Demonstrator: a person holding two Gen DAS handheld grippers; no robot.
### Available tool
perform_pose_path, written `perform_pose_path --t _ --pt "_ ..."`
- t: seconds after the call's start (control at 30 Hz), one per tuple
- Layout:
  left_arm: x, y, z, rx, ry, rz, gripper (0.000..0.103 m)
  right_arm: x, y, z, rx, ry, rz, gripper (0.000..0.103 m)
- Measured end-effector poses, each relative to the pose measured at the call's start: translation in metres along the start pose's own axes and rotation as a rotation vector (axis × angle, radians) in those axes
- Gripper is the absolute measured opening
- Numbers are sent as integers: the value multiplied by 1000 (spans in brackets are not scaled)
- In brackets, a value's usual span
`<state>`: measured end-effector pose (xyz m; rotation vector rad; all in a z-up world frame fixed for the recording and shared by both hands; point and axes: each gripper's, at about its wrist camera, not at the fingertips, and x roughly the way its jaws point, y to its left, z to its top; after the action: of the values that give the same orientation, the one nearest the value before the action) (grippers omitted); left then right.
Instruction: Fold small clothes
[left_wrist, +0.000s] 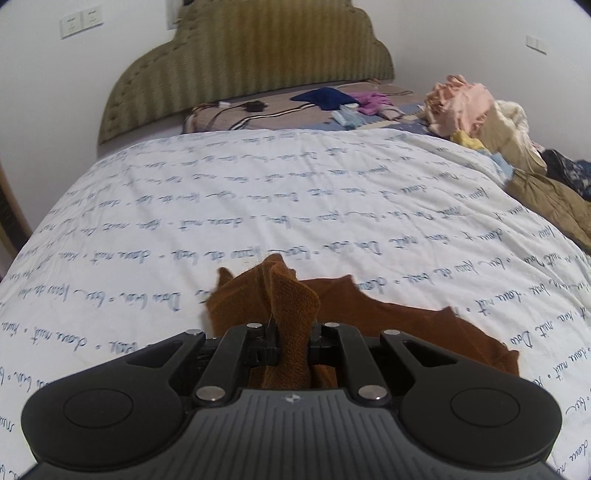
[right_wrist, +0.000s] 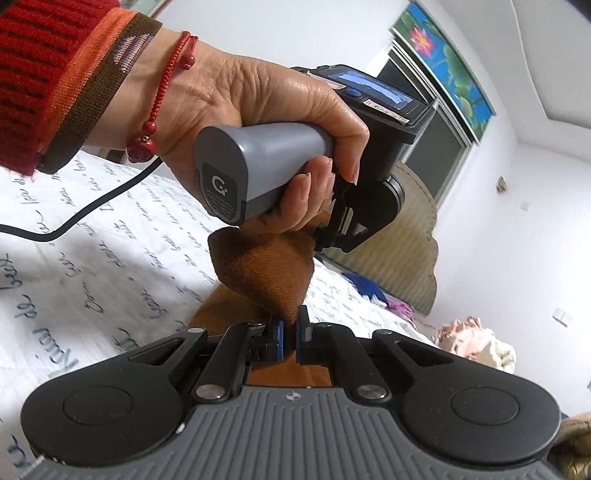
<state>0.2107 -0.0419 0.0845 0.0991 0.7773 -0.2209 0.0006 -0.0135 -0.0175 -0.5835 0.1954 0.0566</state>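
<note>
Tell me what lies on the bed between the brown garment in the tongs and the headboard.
Left wrist view: past the brown garment, bare script-printed duvet, then cables and small clothes near the headboard.

White script-print duvet (left_wrist: 258, 192) covering bed; olive headboard (left_wrist: 251, 55) standing at twelve o'clock; clothes heap (left_wrist: 480, 118) lying at two o'clock.

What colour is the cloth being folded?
Rusty brown cloth, plain with no pattern; the left wrist view shows it best.

Both tongs, left (left_wrist: 291, 343) and right (right_wrist: 291, 330), are clamped tight, left hand (right_wrist: 266, 122) gripping its handle.
</note>
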Motion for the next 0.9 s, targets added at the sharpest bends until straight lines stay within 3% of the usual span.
perform_pose_path --t 0.6,0.9 --pt "33 -88 0 102 21 -70 9 1 -51 -40 205 99 -50 6" --pt "47 -123 -1 126 42 -85 8 4 -76 -61 354 167 -29 6"
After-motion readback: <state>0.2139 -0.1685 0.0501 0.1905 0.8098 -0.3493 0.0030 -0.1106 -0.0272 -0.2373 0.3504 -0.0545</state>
